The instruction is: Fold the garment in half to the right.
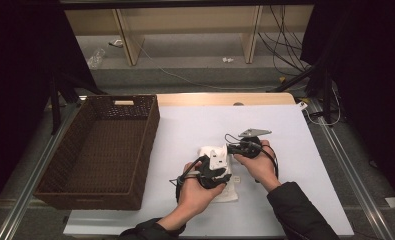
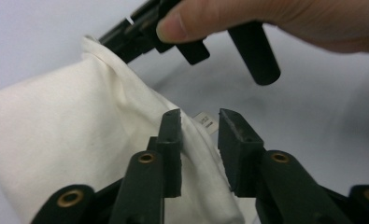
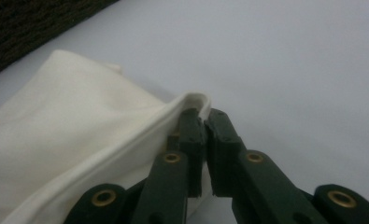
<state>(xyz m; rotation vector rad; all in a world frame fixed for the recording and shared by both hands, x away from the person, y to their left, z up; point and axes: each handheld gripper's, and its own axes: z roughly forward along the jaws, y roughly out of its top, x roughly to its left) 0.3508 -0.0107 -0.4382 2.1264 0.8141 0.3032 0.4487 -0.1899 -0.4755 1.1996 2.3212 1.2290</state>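
Jaws of the left gripper [image 2: 199, 122] parted, straddling a raised fold of the white cloth [image 2: 65, 140] with a small label just beyond the tips. Jaws of the right gripper [image 3: 203, 115] pressed together, pinching a rolled hem of the same cloth [image 3: 65, 126]. One cloth, two grippers, two hands. From above: left gripper [image 1: 211, 172] and right gripper [image 1: 240, 148] close together over the cloth [image 1: 226, 194], lying crumpled near the front middle of the table [image 1: 285, 150], between and under both hands. One grey three-cornered plate [image 1: 255, 133] atop the right gripper. Further left, one dark woven basket [image 1: 146, 130], well apart from the cloth, with nothing visible inside. White sheet over a pale wooden tabletop. Beyond, grey floor, light wooden furniture legs, several black cables trailing at right, dark curtains either side.
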